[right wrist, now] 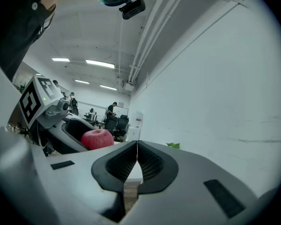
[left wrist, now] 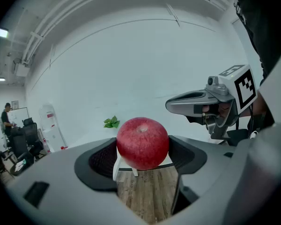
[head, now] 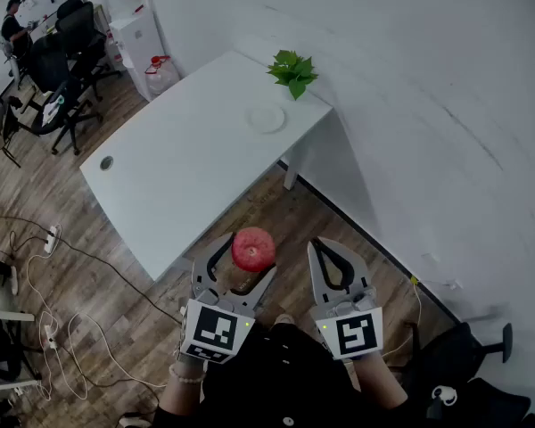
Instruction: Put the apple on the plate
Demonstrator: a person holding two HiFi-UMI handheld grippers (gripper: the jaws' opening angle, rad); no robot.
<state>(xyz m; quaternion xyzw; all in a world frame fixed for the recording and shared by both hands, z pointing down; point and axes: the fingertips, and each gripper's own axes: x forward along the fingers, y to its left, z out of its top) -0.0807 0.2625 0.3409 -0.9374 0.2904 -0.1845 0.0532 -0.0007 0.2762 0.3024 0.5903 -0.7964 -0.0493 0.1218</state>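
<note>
From the left, the fingers of the left gripper (head: pixel 245 264) clasp the apple (head: pixel 253 249) in mid-air, well short of the table (head: pixel 187 172) and plate (head: pixel 266 119); near-round, with its stem axis upright, it might roll from that wide pinch, while the right gripper (right wrist: pixel 137 149) has its fingers pressed together on nothing.

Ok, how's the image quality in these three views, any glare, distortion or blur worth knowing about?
Head view: even light, sharp, but the white plate barely stands out against the white table. Left gripper view: strong fisheye, black corners, apple crisp. Right gripper view: same fisheye bowing, ceiling light strips blown out, no motion blur.
</note>
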